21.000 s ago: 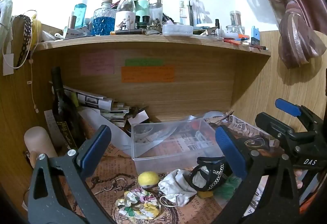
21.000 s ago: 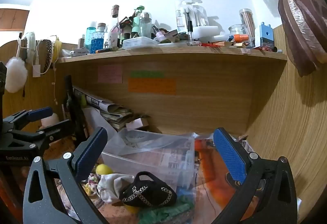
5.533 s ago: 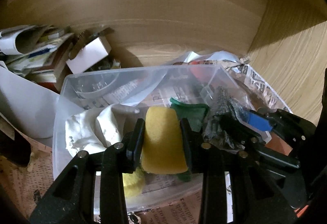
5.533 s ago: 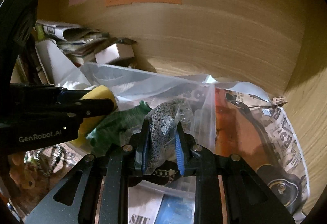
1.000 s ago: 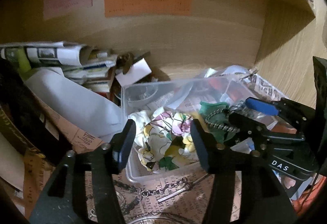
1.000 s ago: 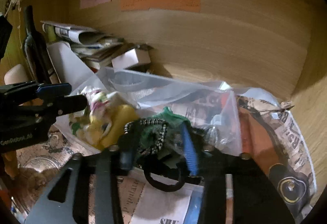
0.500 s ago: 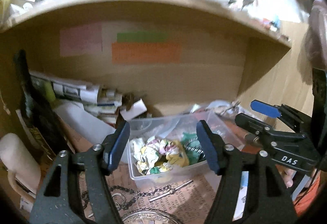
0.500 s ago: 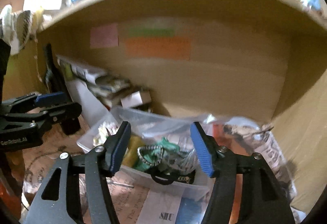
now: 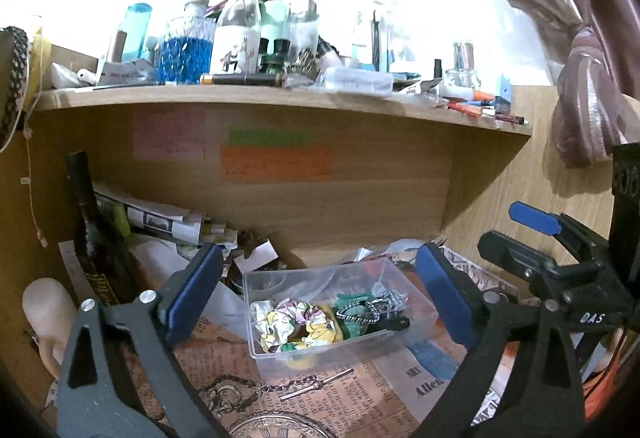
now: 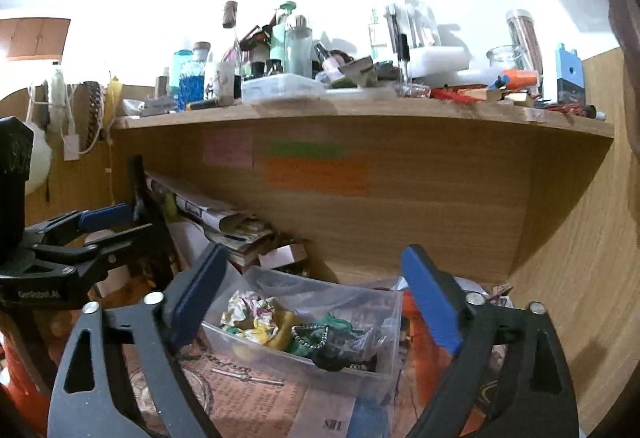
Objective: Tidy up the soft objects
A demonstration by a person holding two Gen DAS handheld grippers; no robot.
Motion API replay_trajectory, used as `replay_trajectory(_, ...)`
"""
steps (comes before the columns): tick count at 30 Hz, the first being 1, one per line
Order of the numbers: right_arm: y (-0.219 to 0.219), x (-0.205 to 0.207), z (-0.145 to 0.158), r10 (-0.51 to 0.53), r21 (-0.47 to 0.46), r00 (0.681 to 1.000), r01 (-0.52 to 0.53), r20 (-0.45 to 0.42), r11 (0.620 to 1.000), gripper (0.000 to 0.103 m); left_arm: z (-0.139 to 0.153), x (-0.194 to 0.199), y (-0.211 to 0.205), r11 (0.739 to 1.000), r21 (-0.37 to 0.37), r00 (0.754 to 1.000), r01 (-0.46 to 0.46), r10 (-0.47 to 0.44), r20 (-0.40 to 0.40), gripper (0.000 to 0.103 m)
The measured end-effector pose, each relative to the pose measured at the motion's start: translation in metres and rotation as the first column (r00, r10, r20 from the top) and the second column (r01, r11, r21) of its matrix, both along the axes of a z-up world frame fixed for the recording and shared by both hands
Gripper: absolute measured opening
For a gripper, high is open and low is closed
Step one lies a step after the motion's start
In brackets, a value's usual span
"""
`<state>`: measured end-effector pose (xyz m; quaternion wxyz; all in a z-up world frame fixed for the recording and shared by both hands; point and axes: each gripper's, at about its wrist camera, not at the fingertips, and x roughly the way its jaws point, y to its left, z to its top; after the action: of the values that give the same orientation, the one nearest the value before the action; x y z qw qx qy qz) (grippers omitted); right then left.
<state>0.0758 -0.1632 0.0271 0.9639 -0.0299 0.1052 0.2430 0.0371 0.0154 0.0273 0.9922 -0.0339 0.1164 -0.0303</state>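
Scrunchies (image 9: 298, 324) heaped lengthwise inside clear bin (image 9: 344, 344).

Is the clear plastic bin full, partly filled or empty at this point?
Partly filled. The clear plastic bin holds a floral scrunchie and a green cloth low inside, its walls rising above them.

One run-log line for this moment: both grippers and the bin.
left gripper: open, empty | right gripper: open, empty | clear plastic bin: holds floral scrunchie, green cloth, black chained item
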Motion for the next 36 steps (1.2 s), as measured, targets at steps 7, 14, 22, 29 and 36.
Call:
replay_trajectory(7,-0.007,-0.010,-0.001,-0.014,0.011,1.000,0.014,-0.002,1.000,0.103,0.001,-0.008,-0.005,1.000,-0.002,1.000,0.001,-0.001,0.011,0.102)
replay_trajectory(14,-0.010,-0.013,-0.003,-0.020,0.012,1.000,0.020,-0.003,1.000,0.103,0.000,-0.010,-0.007,1.000,0.004,1.000,-0.004,0.004,0.012,0.102)
replay_trajectory(22,-0.017,-0.012,-0.002,-0.027,0.039,1.000,0.027,-0.010,0.999,0.103,-0.003,-0.009,-0.007,1.000,0.011,1.000,-0.003,0.003,0.008,0.103)
replay_trajectory(29,-0.020,-0.010,-0.003,-0.037,0.049,0.999,0.038,-0.017,0.998,0.103,-0.004,-0.008,-0.005,1.000,0.010,1.000,0.004,-0.004,0.006,0.103)
replay_trajectory(36,-0.020,-0.010,-0.003,-0.038,0.050,0.999,0.039,-0.018,0.998,0.103,-0.004,-0.006,-0.004,1.000,0.012,1.000,0.001,-0.001,0.004,0.103)
